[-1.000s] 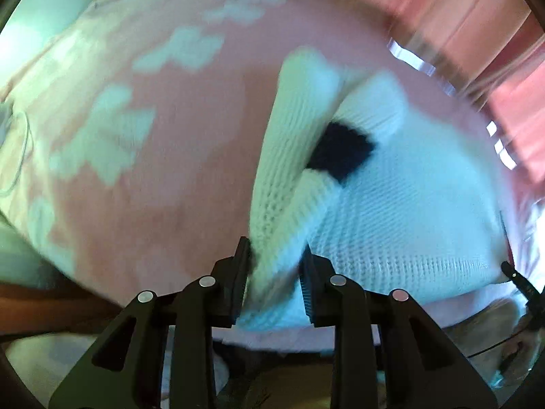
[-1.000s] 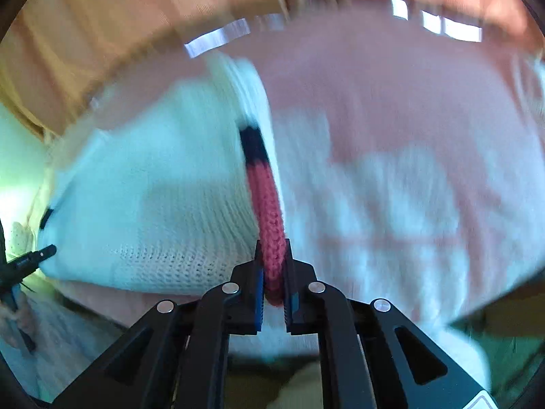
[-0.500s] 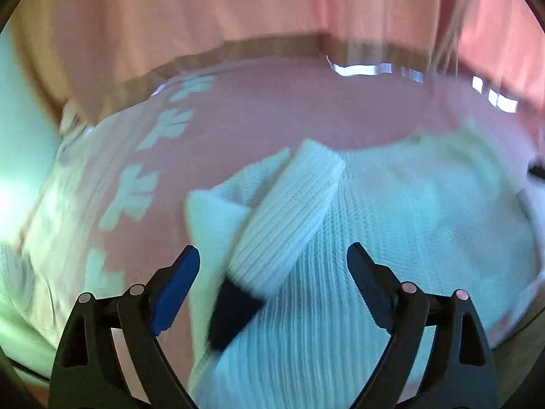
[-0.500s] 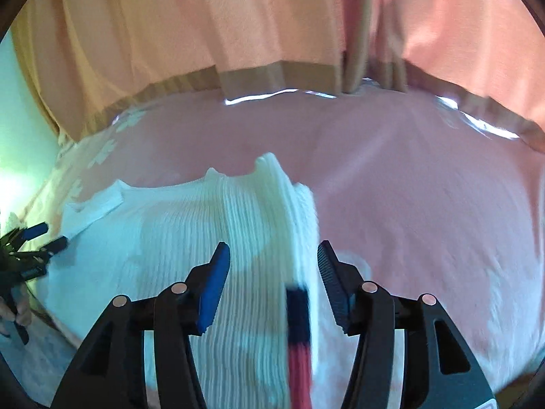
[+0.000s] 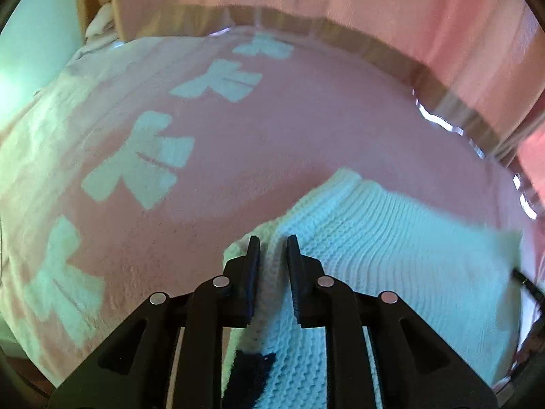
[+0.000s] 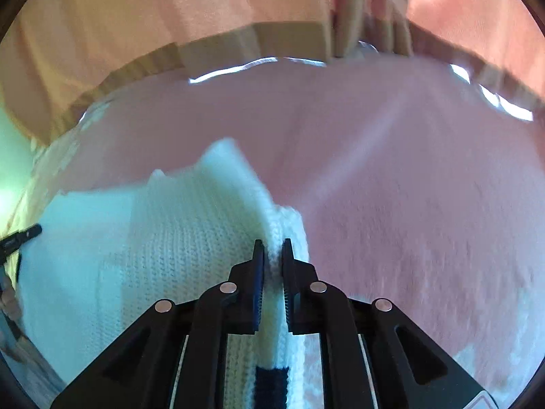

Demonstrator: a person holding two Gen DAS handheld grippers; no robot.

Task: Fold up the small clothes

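A white knit sweater (image 5: 391,255) lies on a pink blanket (image 5: 289,136), its sleeves folded in. My left gripper (image 5: 272,238) is closing, and its pads pinch a raised fold at the sweater's left edge. A dark cuff band (image 5: 248,375) shows below the fingers. In the right wrist view the sweater (image 6: 170,245) fills the lower left. My right gripper (image 6: 272,242) is closing too, with a ridge of the right edge squeezed between its pads above a dark cuff stripe (image 6: 272,385).
The pink blanket (image 6: 408,187) spreads wide to the right, and pale cross shapes (image 5: 143,160) mark it on the left. Peach curtains (image 6: 170,10) hang along its far edge. A dark tip of the other gripper (image 6: 20,235) shows at the left rim.
Both grippers let go of the sleeve cuffs, opened wide and moved forward over the sweater. They have now closed again on its folded side edges.
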